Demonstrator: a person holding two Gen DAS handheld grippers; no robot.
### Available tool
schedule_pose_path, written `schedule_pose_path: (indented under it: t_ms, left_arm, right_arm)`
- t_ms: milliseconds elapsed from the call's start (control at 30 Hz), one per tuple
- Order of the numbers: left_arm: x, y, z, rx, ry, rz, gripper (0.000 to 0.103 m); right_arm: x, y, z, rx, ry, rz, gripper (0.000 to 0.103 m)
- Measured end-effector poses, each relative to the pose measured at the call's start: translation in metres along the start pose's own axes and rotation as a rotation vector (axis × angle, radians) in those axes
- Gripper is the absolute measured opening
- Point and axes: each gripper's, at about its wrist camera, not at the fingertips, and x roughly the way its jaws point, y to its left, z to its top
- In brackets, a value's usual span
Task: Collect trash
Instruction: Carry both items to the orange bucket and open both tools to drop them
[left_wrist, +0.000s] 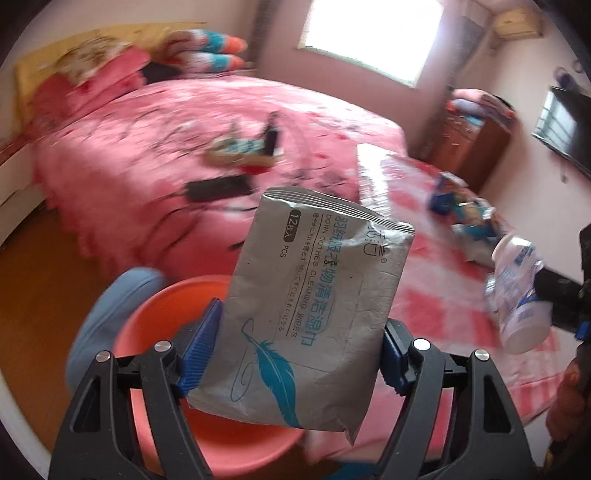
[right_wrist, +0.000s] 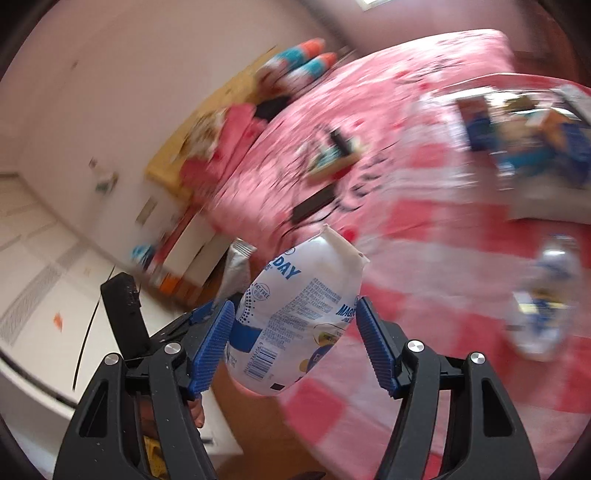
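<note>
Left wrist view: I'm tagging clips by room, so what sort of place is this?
A bedroom, most likely: a bed with a pink cover, pillows at its head, and a wooden cabinet by the window.

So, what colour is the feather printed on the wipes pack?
Teal blue, on the silver-grey wipes pack; it shows best in the left wrist view.

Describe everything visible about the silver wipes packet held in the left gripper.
The wipes packet is a flat silvery foil pouch, creased and crumpled along its upper edge. It carries blue Chinese lettering, the words "DOWN CLOTHES CLEANING WIPES", a "12 PCS" mark, a teal feather drawing and an outlined flap marked "OPEN". It is tilted, upper end leaning right, pinched at its two side edges by the blue ribbed pads of the left gripper, in the air in front of an orange basin. Nothing else touches it.
</note>
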Motion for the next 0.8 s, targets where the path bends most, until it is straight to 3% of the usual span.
schedule_pose_path:
  t_ms: [133, 300, 367, 400, 533, 800]
  left_arm:
    - [-0.003, 0.036, -0.022, -0.058, 0.014, 0.063, 0.076]
    - [0.008, 0.066, -0.046, -0.111, 0.048, 0.119, 0.076]
    - [0.016, 0.070, -0.051, -0.119, 0.056, 0.158, 0.080]
    - [0.019, 0.071, -0.054, -0.119, 0.068, 0.175, 0.086]
    - [0.028, 0.074, -0.058, -0.121, 0.085, 0.228, 0.089]
    - [0.015, 0.072, -0.053, -0.090, 0.021, 0.270, 0.090]
  right_arm:
    - [0.048, 0.028, -0.006, -0.068, 0.092, 0.043, 0.068]
    - [0.095, 0.049, -0.016, -0.135, 0.173, 0.037, 0.069]
    - [0.107, 0.050, -0.022, -0.162, 0.186, -0.004, 0.071]
    - [0.111, 0.049, -0.023, -0.173, 0.188, -0.023, 0.078]
    - [0.112, 0.045, -0.029, -0.183, 0.167, -0.062, 0.090]
    - [0.088, 0.040, -0.024, -0.200, 0.088, -0.120, 0.090]
